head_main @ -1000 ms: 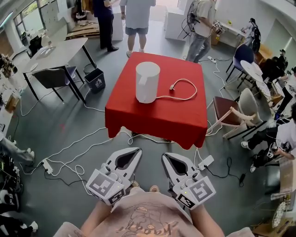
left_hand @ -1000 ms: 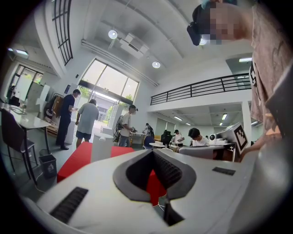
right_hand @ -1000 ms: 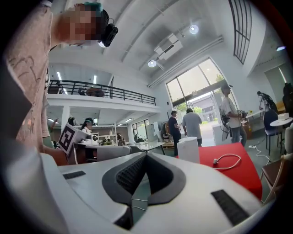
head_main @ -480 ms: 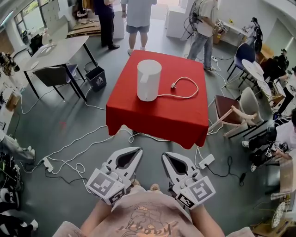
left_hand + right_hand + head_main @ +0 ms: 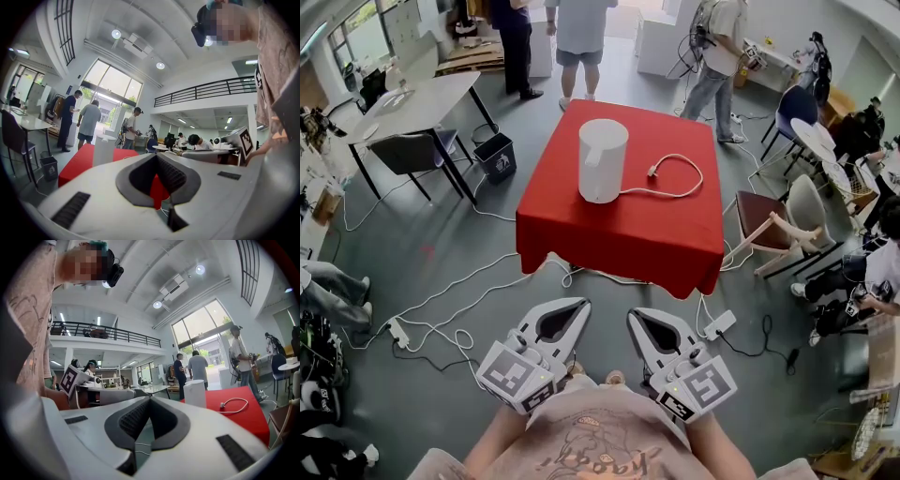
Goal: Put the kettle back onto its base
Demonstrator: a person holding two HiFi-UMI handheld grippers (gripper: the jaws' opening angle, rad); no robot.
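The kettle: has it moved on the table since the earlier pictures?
No. The kettle stands at the same spot on the red table, left of the cable.

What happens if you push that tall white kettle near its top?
It would probably tip rather than slide: the kettle is tall and narrow and stands upright on a red cloth. Its smooth white sides may be slippery to grip. Its weight depends on water inside, which cannot be seen.
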